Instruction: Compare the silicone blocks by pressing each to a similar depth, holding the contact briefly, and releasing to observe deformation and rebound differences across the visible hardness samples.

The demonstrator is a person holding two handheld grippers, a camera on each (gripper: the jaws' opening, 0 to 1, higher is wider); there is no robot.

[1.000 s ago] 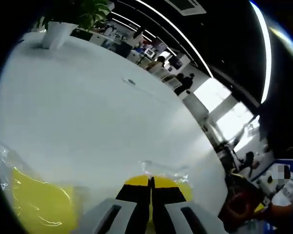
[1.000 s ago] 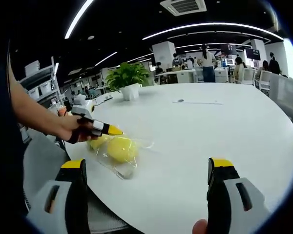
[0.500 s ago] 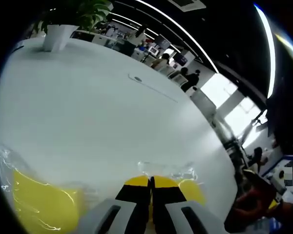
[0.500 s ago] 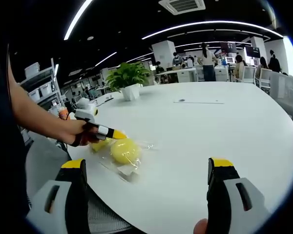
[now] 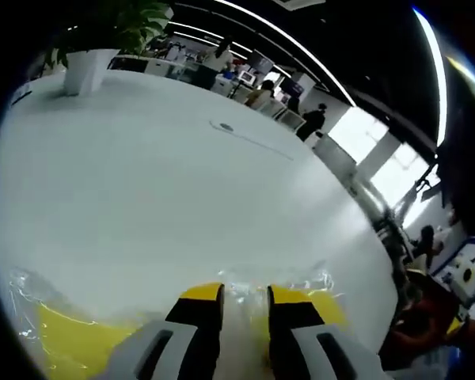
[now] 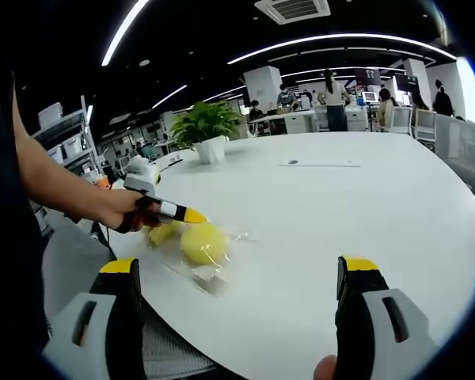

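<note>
Starting at the left of the right gripper view, we see our own forearm reaching in, the hand wrapped round the left hand-held gripper (image 6: 191, 214), whose yellow-tipped nose sits right at the top of a round yellow silicone block (image 6: 203, 242); a second yellow piece (image 6: 163, 233) lies just beside it, partly under the hand, and both look sealed in clear plastic wrap (image 6: 202, 277) on the white surface (image 6: 340, 198). From here we cannot tell whether the tip is pressing or only touching. In the left gripper view the jaws stand a little apart, released, with a narrow gap between the black-and-yellow tips of that hand-held gripper (image 5: 245, 294); yellow silicone in crinkled wrap shows to the lower left (image 5: 71, 344) and behind the right jaw (image 5: 328, 301). Further right in the right gripper view, the right hand-held gripper (image 6: 239, 273) is spread wide, grasping nothing, and hangs over the near edge of the surface, well apart from the blocks. We judge the step in hand to be the press-and-release on the round block. The next move, as we read it, calls for watching its rebound, then shifting to the neighbouring piece and pressing to a matching depth, minding that the slippery wrap may let it slide.
</note>
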